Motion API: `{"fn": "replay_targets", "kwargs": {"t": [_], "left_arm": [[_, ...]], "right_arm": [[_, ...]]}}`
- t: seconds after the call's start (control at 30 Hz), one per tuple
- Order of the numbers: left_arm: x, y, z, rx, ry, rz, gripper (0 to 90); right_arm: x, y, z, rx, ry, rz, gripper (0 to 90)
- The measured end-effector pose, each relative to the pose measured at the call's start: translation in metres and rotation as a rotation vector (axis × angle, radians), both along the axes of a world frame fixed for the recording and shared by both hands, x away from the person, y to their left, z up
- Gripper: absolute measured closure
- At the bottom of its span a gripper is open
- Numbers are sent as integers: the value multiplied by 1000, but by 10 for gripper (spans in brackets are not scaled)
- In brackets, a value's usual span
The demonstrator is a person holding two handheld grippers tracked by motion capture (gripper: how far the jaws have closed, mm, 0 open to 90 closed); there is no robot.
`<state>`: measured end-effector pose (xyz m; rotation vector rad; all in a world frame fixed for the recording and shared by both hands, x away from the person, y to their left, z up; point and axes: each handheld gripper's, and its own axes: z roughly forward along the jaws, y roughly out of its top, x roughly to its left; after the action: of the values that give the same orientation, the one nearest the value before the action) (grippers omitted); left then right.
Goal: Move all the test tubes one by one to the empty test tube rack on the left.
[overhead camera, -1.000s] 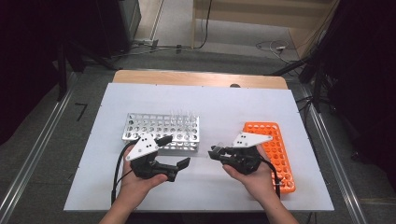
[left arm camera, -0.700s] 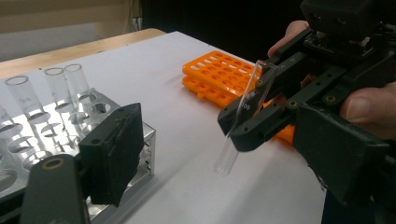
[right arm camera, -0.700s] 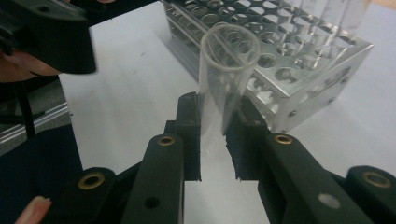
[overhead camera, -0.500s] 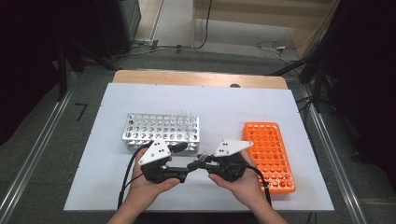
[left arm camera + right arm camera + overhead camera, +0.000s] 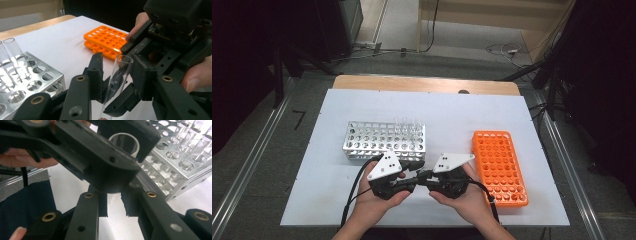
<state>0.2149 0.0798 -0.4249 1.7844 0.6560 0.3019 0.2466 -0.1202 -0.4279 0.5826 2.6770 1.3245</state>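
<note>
Left gripper (image 5: 408, 176) and right gripper (image 5: 426, 176) – met nose to nose over the counter (image 5: 452, 115), in front of the metal rack (image 5: 384, 140). Item: glass test tube (image 5: 117, 77), held between them, long axis near upright, open mouth up. Left jaws have just been closing on the tube's sides; right jaws clamp its lower part. Orange rack (image 5: 499, 165) lies to the right.

A high camera looks forward and down on my table (image 5: 337, 200). My left camera sits close, facing the orange rack (image 5: 107, 37); my right, closer, faces the metal rack (image 5: 180, 157). All three share the tube (image 5: 117, 80) between my hands.
</note>
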Motion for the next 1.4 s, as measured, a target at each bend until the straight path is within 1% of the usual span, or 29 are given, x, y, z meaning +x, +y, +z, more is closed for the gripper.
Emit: {"fn": "replay_targets", "kwargs": {"t": [0.13,0.23,0.47,0.67,0.77,0.83,0.87,0.93,1.0,1.13,1.23,1.3,1.37,1.4], "left_arm": [[0,0,0,2,-4,-7,684],[-1,-1,0,9,-15,-9,719],[-2,-1,0,5,-39,3,742],[-2,2,1,9,-46,14,754],[-2,3,2,0,-47,20,755],[-2,4,3,-3,-47,22,755],[-1,6,3,-8,-46,26,755],[0,8,4,-14,-47,34,755],[1,10,5,-17,-46,42,755],[3,15,6,-17,-42,53,754],[6,18,7,-24,-41,63,755],[8,21,8,-21,-42,70,755],[9,24,8,-20,-42,77,755],[10,25,8,-22,-40,84,755]], "right_arm": [[1,0,0,1,8,4,735],[1,0,0,1,15,6,735],[1,0,1,9,23,7,735],[2,-1,0,22,28,6,730],[2,-1,1,23,23,5,721],[2,-2,1,27,18,5,671],[1,-2,2,30,7,-1,623],[1,-3,2,35,-3,-9,587],[1,-6,4,54,-9,-2,526],[1,-12,7,63,-33,-7,372],[2,-20,8,66,-45,-20,227],[2,-26,8,62,-57,-30,133],[3,-33,9,72,-55,-35,57],[4,-38,10,84,-50,-44,38]]}}
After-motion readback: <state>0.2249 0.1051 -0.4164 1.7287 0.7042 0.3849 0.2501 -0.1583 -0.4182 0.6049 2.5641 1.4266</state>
